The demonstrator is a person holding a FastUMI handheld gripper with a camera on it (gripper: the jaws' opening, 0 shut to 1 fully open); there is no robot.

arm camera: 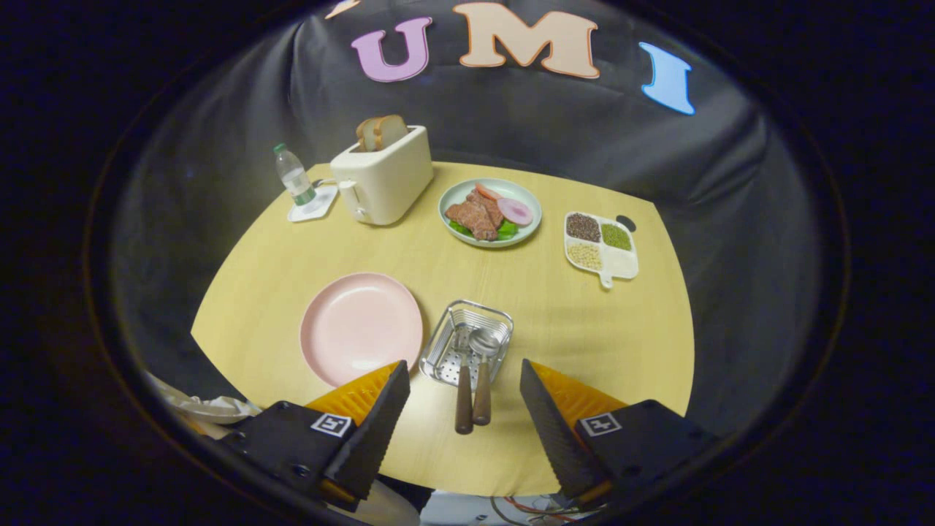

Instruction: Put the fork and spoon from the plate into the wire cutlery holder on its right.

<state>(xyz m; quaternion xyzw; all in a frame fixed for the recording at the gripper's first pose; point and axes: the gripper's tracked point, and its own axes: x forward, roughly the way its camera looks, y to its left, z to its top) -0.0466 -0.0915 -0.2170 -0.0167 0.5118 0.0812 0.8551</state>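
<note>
A pink plate (361,326) lies bare on the yellow table, just ahead of the left finger. To its right stands the wire cutlery holder (467,342). The fork (463,387) and the spoon (483,369) lie side by side in it, heads inside the basket, brown wooden handles sticking out over its near rim toward me. My gripper (464,378) is open, its fingers wide apart on either side of the handles and touching neither of them.
Beyond the plate stand a cream toaster (382,179) with bread slices, a water bottle (294,174) on a coaster, a plate of meat and vegetables (490,212), and a divided tray of grains (600,247). The table's near edge runs under my fingers.
</note>
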